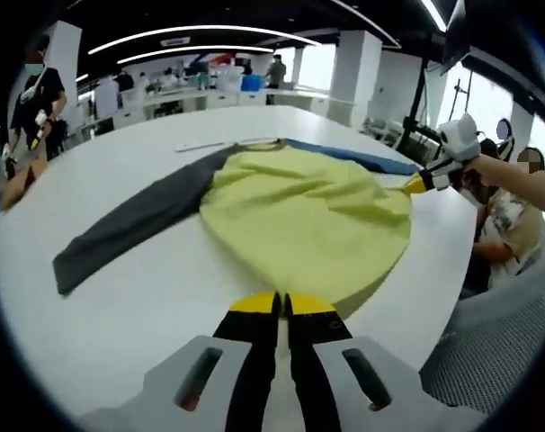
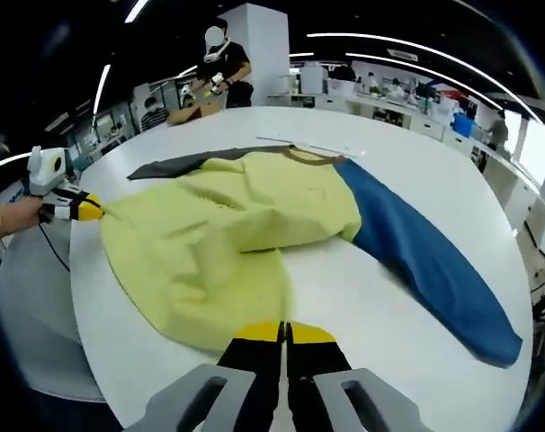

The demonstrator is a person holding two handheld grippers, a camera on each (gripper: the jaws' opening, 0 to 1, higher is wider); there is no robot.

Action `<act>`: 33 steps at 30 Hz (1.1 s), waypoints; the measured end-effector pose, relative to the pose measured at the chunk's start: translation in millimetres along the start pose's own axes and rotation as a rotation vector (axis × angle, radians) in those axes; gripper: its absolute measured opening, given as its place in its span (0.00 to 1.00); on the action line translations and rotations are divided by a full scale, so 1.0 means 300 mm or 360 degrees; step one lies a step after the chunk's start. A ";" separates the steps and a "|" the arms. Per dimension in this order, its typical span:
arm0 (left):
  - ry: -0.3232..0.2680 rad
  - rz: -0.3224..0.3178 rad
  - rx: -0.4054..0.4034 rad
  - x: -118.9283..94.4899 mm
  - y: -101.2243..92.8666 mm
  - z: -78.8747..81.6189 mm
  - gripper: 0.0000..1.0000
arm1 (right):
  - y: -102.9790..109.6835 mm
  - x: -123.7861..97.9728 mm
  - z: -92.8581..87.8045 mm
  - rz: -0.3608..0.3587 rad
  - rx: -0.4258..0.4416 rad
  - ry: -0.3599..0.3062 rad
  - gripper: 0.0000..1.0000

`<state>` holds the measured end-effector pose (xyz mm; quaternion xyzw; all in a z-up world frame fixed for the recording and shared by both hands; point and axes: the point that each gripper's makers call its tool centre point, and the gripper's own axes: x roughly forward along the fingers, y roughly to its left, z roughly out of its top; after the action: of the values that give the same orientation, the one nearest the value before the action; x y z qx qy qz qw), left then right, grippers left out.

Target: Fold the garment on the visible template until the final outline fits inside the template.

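A yellow long-sleeved garment [image 1: 299, 207] lies spread on the round white table [image 1: 120, 306], with a grey sleeve [image 1: 129, 229] stretched to one side and a blue sleeve [image 1: 362, 157] to the other. My left gripper [image 1: 280, 304] is shut on the hem; in the right gripper view it [image 2: 88, 210] pinches a hem corner drawn to a point. My right gripper [image 2: 283, 333] is shut on the hem of the garment [image 2: 209, 234], and in the left gripper view it [image 1: 418, 184] holds the other hem corner. The blue sleeve [image 2: 425, 252] runs toward the table's edge, and the grey sleeve [image 2: 178, 162] lies at the far side.
A thin pale strip [image 1: 205, 144] lies flat beyond the collar. A person [image 1: 34, 99] stands by a cardboard box [image 2: 187, 112] at the far rim. Another person [image 1: 506, 216] sits close to the table [image 2: 362, 297]. A mesh chair [image 1: 497, 351] stands near the rim.
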<state>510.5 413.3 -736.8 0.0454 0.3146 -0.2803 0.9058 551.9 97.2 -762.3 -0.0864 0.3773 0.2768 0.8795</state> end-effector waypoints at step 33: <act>0.0118 -0.0059 -0.0015 -0.040 -0.041 -0.066 0.00 | 0.064 -0.214 -0.130 -0.0317 0.0217 -0.0095 0.00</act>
<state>485.2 413.8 -744.4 0.0454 0.3500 -0.2937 0.8883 481.2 72.1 -743.0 -0.0552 0.3585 0.1642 0.9173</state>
